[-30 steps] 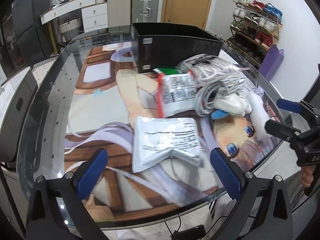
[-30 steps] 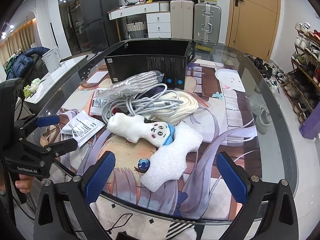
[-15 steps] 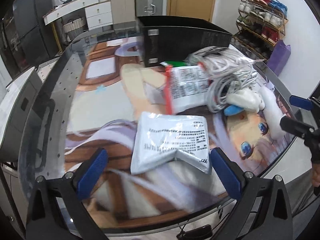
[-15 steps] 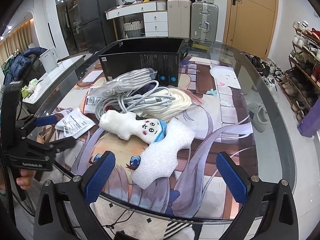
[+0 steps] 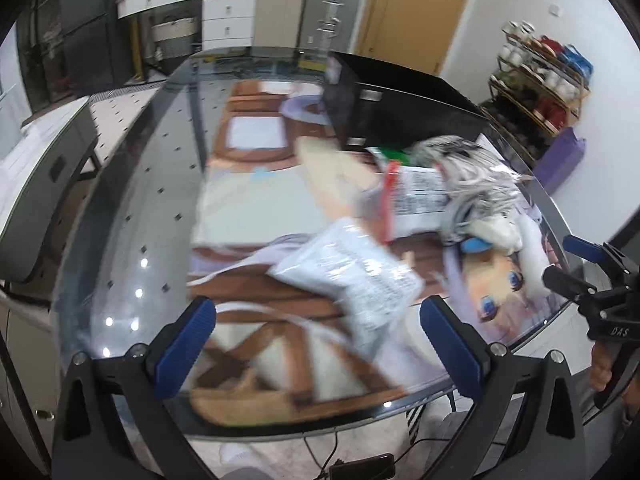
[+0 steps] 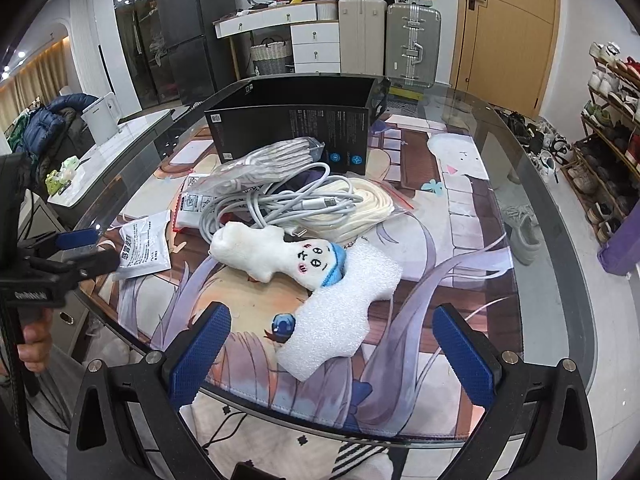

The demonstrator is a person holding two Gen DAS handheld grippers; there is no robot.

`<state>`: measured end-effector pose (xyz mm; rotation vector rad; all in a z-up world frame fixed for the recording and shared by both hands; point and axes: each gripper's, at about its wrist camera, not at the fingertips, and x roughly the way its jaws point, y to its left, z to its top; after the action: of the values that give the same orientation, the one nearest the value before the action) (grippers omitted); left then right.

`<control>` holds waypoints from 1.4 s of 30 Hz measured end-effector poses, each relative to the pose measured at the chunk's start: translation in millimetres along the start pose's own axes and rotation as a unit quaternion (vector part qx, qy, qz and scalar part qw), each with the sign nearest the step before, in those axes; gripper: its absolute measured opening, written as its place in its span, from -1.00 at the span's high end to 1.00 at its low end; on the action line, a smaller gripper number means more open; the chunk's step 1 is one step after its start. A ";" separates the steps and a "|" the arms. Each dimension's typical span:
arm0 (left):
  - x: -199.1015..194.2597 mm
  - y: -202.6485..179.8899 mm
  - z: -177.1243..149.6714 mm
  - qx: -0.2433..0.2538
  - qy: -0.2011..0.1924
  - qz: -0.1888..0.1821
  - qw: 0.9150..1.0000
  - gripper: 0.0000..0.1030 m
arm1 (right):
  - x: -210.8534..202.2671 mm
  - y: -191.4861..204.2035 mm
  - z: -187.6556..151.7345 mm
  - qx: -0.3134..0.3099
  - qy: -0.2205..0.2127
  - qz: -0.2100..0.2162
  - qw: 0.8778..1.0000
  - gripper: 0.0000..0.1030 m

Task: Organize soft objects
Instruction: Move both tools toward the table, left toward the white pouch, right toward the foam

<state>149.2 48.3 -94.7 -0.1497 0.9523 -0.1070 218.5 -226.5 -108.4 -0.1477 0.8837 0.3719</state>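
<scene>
Plush doll point(image 6: 276, 256), white with a blue cap, lies mid-table against foam point(image 6: 340, 316) in my right view; right gripper point(image 6: 328, 352) spread wide. My left view is blurred: left gripper point(image 5: 320, 344) wide, facing a white pouch point(image 5: 352, 280).

White plush doll with blue cap point(image 6: 276, 254) lies face-up, head resting on white foam piece point(image 6: 340, 312); flat white printed packet point(image 6: 145, 242) lies well apart.
</scene>
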 end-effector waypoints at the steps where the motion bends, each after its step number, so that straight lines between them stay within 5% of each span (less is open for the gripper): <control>1: 5.2 -7.1 2.0 0.003 0.004 0.002 1.000 -0.99 | -0.2 -0.2 -0.6 0.001 0.000 -0.002 1.000 -0.99; 12: 46.8 -37.8 21.7 0.038 0.021 0.062 0.997 -0.99 | 3.1 -3.3 0.1 -0.001 0.001 -0.007 1.000 -0.99; 18: 47.0 -48.9 19.1 0.073 0.021 0.045 0.996 -0.99 | 16.5 -6.3 7.2 0.007 0.014 -0.007 1.000 -0.99; 34: 13.3 -15.5 -6.9 0.052 0.012 0.059 0.997 -0.99 | 13.7 -10.8 -0.7 0.014 0.027 0.006 1.000 -0.99; 42: 20.7 -36.1 13.6 0.068 -0.002 0.039 0.997 -0.99 | 17.9 -9.7 5.9 0.023 0.028 0.020 0.999 -0.95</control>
<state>171.3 10.6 -97.3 0.0134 0.9435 -0.0995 236.8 -229.2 -118.8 -0.0978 0.9518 0.3857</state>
